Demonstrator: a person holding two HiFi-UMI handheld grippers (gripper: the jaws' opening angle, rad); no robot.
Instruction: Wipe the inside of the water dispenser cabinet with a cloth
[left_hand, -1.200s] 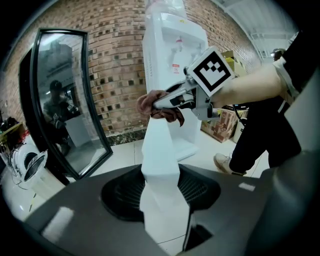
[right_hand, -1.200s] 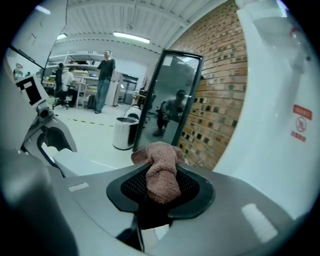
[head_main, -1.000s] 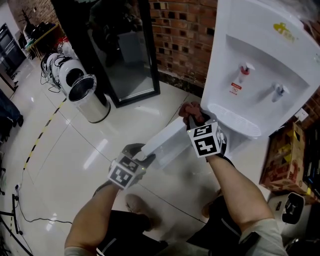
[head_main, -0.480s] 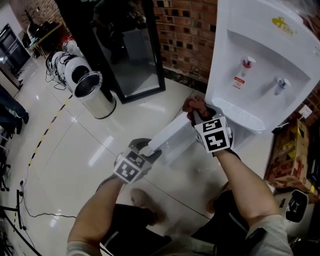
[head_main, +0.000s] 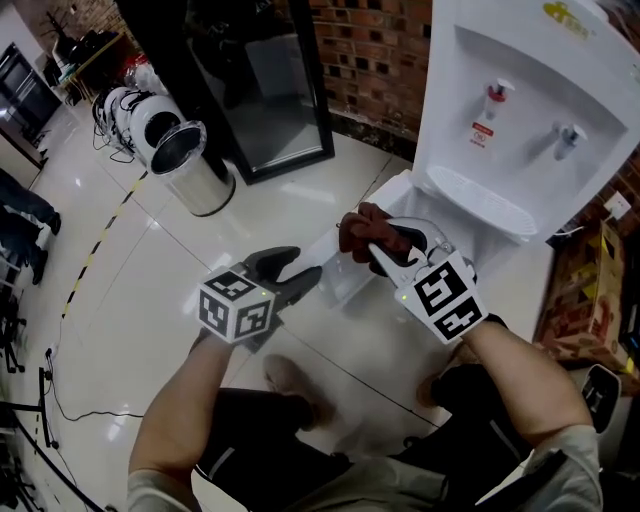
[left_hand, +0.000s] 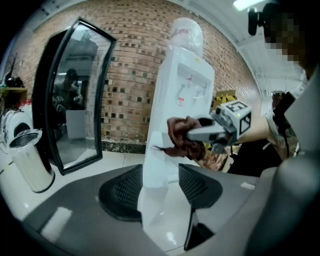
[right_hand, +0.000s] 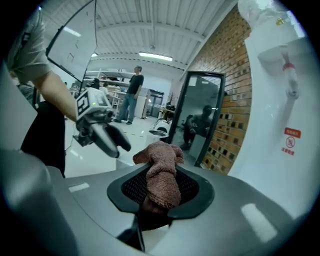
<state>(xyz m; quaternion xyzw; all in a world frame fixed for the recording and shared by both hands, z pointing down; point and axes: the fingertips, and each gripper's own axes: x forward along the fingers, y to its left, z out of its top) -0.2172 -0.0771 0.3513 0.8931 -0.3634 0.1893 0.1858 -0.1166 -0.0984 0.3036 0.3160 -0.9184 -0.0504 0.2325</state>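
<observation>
Though it is unclear overhead, the right tool (right_hand: 161, 184) pinches the cloth (right_hand: 162, 160) in its own view.

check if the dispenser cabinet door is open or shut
Open: the cabinet door stands angled out from the base of the water dispenser.

The open cabinet door (head_main: 340, 280) juts from the dispenser (head_main: 520, 90) toward me and bars any approach from the left. I see free tiled floor (head_main: 140, 280) left of it as far as the bin (head_main: 195, 175) and the black-framed mirror (head_main: 265, 90); a cardboard box (head_main: 580, 300) crowds the dispenser's right side.
</observation>
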